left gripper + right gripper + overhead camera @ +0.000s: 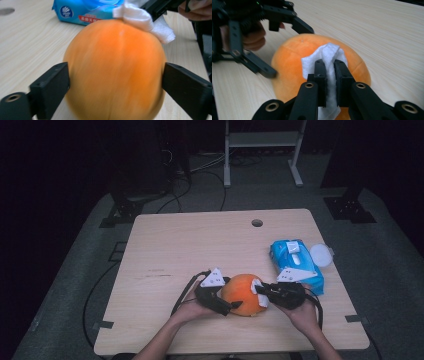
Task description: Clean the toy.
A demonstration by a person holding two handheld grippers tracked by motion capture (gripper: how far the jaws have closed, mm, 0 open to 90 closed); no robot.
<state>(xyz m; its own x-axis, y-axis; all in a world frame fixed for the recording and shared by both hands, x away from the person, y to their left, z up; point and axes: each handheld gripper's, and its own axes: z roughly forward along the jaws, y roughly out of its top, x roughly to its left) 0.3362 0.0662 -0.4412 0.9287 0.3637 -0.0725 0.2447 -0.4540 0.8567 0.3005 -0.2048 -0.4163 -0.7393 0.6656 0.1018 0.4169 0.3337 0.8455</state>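
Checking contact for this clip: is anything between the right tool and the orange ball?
Yes. A white wipe is pinched in the right tool and lies against the orange ball, so the wipe touches it, not the bare tool.

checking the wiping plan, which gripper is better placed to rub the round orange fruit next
Right. The right gripper already pinches the white wipe against the round orange fruit; the left gripper merely straddles the fruit, steadying it.

- The orange ball between the left gripper's jaws is blurred, its underside cut off by the frame's bottom edge.
- The white wipe pinched between the right gripper's jaws runs past the lower edge.
- Beyond the jaws, the blue pack's top is cropped.
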